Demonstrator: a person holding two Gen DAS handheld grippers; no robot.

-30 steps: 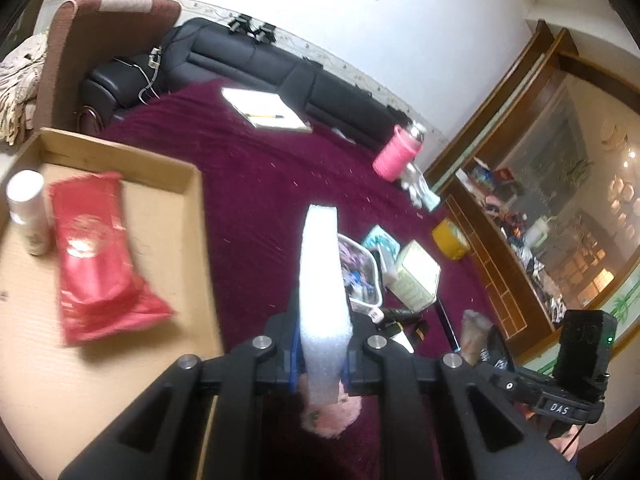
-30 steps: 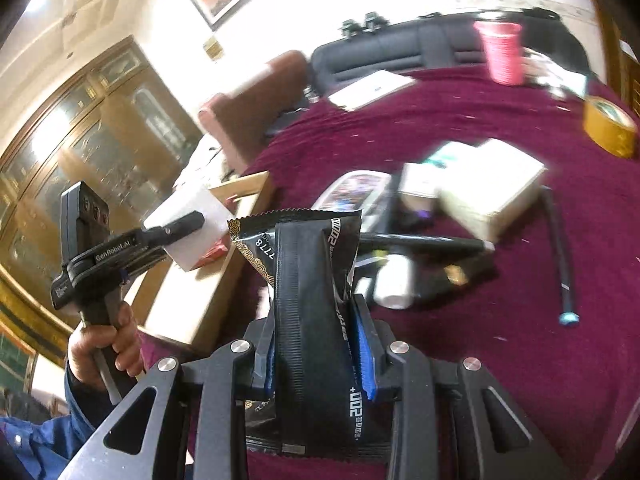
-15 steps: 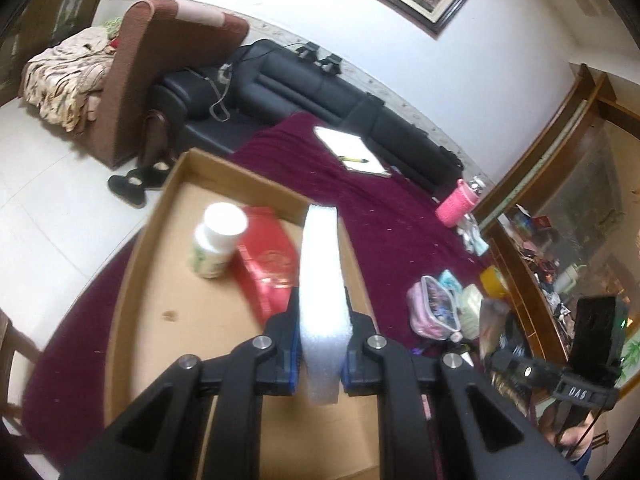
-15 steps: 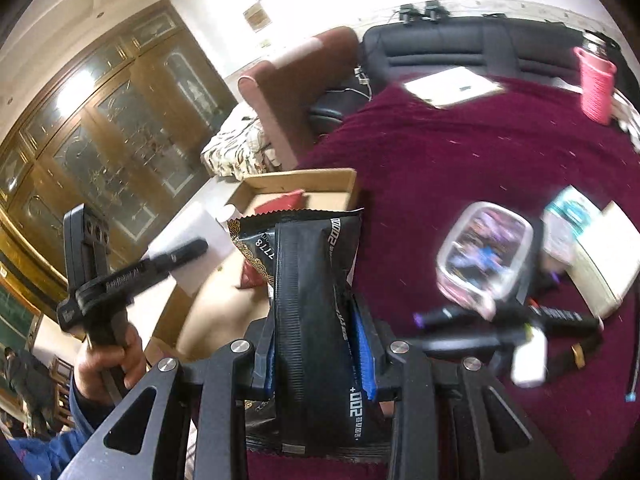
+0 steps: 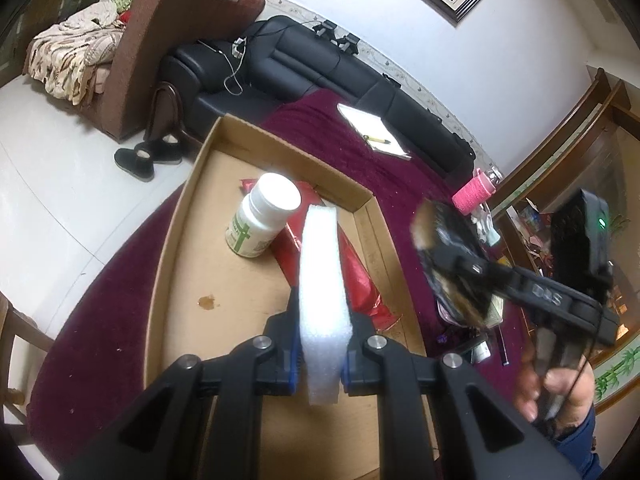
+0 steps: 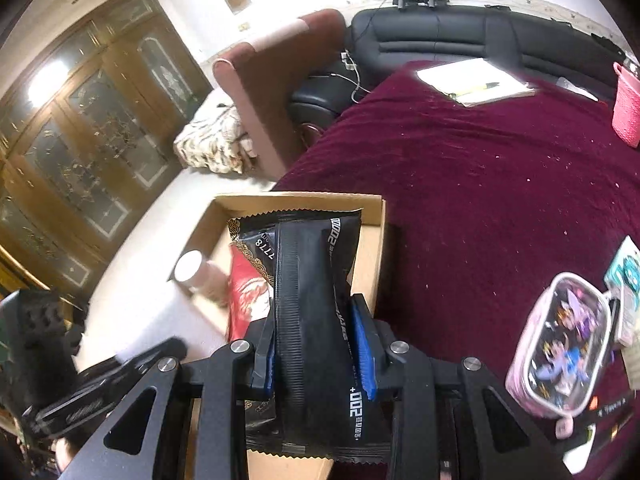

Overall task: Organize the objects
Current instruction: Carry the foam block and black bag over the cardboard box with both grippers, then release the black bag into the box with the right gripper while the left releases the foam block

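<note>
So the left hand-held gripper [image 5: 322, 344] is pinching a white foam block [image 5: 322, 280] edge-on, and it's hanging over the cardboard tray [image 5: 176, 240] sitting on the bench with the maroon cloth [image 6: 480, 184]. Inside the tray, a white pill bottle [image 5: 264, 216] is standing at about 11 o'clock from the foam, and a red foil packet [image 5: 356, 276] is lying right beside it, running under the foam toward 5 o'clock.

The right hand-held gripper [image 6: 320, 344] is clamping a black snack packet [image 6: 308, 280] upright between its blue pads [image 6: 362, 352], positioned above the tray's near right corner. From the left wrist view that same packet is showing up blurry at 3 o'clock, past the tray's right wall.

Off at 3 o'clock in the right view, a clear pink-trimmed pouch [image 6: 560, 344] is lying on the cloth, well apart from the tray. A notepad with a pen [image 6: 476, 76] is sitting at 1 o'clock near the black sofa [image 6: 460, 36].
</note>
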